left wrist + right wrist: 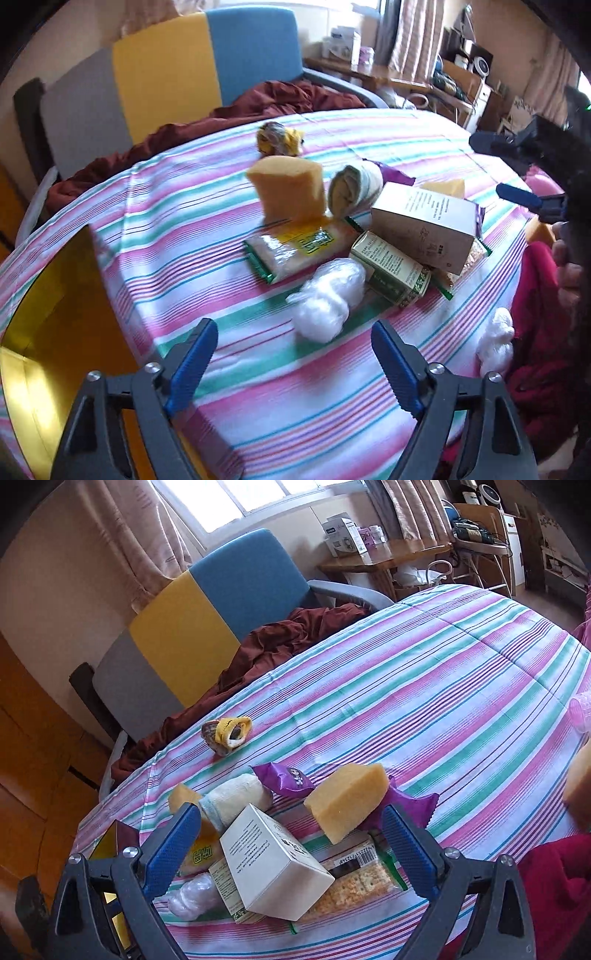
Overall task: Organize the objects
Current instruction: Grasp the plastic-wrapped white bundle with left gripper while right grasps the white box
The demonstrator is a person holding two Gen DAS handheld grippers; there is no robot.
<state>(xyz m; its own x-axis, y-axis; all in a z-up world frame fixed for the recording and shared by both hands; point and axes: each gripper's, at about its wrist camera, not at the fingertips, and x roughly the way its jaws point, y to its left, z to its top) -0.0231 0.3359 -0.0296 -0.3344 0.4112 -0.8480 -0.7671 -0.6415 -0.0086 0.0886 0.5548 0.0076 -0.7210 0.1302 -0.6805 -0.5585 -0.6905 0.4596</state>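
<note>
White crinkled plastic bag [327,302], just beside the green tea box [391,267] on the striped surface [258,350], looks light and slippery, so the empty, spread left gripper [295,354] should pinch its bulging middle.

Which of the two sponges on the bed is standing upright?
The yellow sponge beside the rolled towel stands on end, on a snack packet. The other sponge lies tilted on the purple wrapper.

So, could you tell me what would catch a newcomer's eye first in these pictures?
Probably the striped cloth, pink, green and white, filling both views. Near its close edge sits a jumble: a white box tilted on cracker packets, with yellow sponges beside it. Behind stands a blue and yellow chair.
</note>
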